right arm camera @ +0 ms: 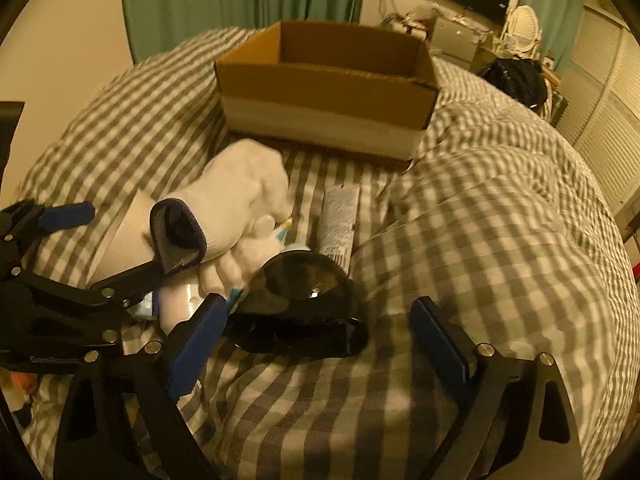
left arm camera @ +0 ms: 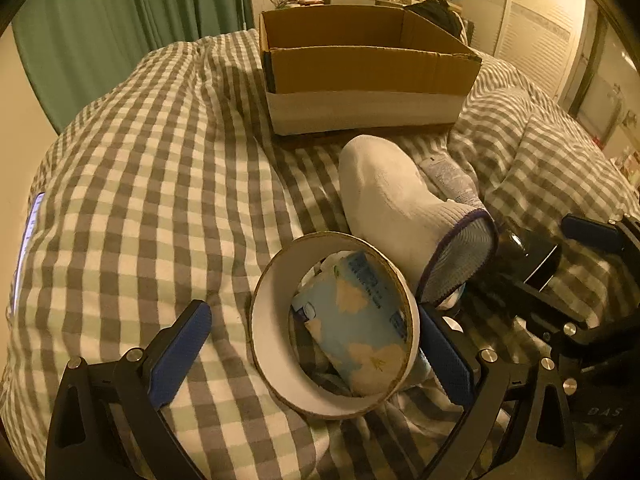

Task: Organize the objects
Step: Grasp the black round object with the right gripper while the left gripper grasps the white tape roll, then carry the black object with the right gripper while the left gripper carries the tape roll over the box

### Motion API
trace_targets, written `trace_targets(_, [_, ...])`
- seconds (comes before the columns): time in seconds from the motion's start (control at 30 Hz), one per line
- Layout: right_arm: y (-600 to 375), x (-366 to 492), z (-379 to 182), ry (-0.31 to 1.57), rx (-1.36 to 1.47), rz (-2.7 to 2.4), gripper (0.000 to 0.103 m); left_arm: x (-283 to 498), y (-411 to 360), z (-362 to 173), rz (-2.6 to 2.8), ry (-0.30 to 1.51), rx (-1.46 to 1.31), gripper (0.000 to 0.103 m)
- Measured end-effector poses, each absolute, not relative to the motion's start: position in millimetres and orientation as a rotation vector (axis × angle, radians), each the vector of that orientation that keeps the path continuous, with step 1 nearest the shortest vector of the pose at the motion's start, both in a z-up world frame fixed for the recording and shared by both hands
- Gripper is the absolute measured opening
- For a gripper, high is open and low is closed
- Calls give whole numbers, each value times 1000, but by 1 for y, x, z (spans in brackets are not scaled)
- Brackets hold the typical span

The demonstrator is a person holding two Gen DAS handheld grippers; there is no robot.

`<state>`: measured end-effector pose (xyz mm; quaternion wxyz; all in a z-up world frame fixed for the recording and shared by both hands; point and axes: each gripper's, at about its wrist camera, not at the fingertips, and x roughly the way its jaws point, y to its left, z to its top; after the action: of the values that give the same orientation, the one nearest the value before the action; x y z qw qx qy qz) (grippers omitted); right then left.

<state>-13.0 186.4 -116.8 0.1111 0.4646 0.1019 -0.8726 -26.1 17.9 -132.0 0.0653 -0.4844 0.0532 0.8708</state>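
My left gripper [left arm camera: 312,312] stands open around a cardboard ring [left arm camera: 272,344] lying on the checked duvet. A light blue tissue pack [left arm camera: 356,320] lies inside the ring. The left pad is clear of the ring; the right pad is close against its rim. A white sock [left arm camera: 392,200] lies just beyond, with a white tube [left arm camera: 448,176] beside it. My right gripper [right arm camera: 318,304] is open over a glossy black rounded object [right arm camera: 304,304], and neither pad presses on it. The sock [right arm camera: 240,192] and tube [right arm camera: 340,216] also show there.
An open cardboard box [left arm camera: 360,68] [right arm camera: 328,92] stands on the bed behind the objects. The checked duvet [left arm camera: 140,200] bulges in folds on the right [right arm camera: 500,220]. Green curtains, a cluttered desk and white louvred doors lie beyond the bed. Both grippers sit close side by side.
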Motion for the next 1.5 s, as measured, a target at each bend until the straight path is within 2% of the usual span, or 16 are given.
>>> trace_targets(0.17, [179, -17, -126, 350, 1403, -2514, 89, -37, 21, -142, 2574, 189, -1442, 103])
trace_targets(0.23, [176, -18, -129, 360, 1421, -2494, 79, -43, 21, -144, 2533, 163, -1449, 103])
trace_targets(0.3, [176, -20, -133, 356, 1441, -2477, 60, -45, 20, -144, 2526, 151, -1446, 101])
trace_targets(0.33, [176, -20, -133, 343, 1442, -2466, 57, -45, 21, -144, 2525, 155, -1442, 98])
trace_targets(0.43, [179, -18, -132, 310, 1427, -2469, 56, -44, 21, -143, 2504, 132, -1440, 84])
trace_targets(0.63, [181, -12, -120, 305, 1368, -2526, 54, -31, 18, -132, 2509, 150, -1440, 84])
trace_targets(0.87, [186, 1, -97, 285, 1288, -2588, 51, -9, 11, -93, 2580, 152, -1351, 84])
trace_targets(0.93, [185, 4, -89, 290, 1263, -2602, 42, -3, 11, -80, 2611, 163, -1320, 84])
trace_targets(0.97, [185, 8, -82, 293, 1242, -2610, 28, -1, 11, -75, 2624, 171, -1305, 84])
trace_targets(1.5, [179, 46, 9, 317, 973, -2719, 27, 22, 4, 11, 2730, 144, -1060, 84])
